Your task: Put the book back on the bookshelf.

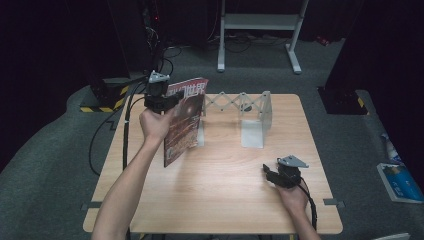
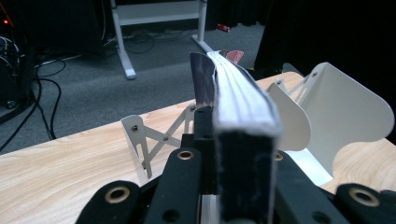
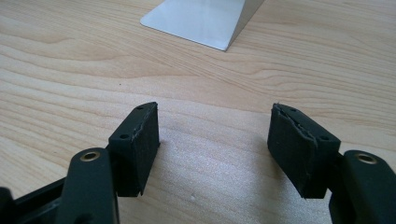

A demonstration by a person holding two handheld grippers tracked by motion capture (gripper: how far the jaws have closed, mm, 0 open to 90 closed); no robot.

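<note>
Left gripper is pinching the magazine upright, just left of the rack at upper center. Right gripper, spread and empty, sits lower right.

The left forearm reached in from the bottom edge and rose toward the far left. Its hand gripped the left tool from below, holding it lifted above the surface with the grey plate on top. In the left gripper view its black jaws stood clamped on both sides of a magazine. The right hand lay low near the right front, cable trailing back along the wrist. The right tool sat just over the surface, its jaws spread wide apart with bare wood between them.
</note>
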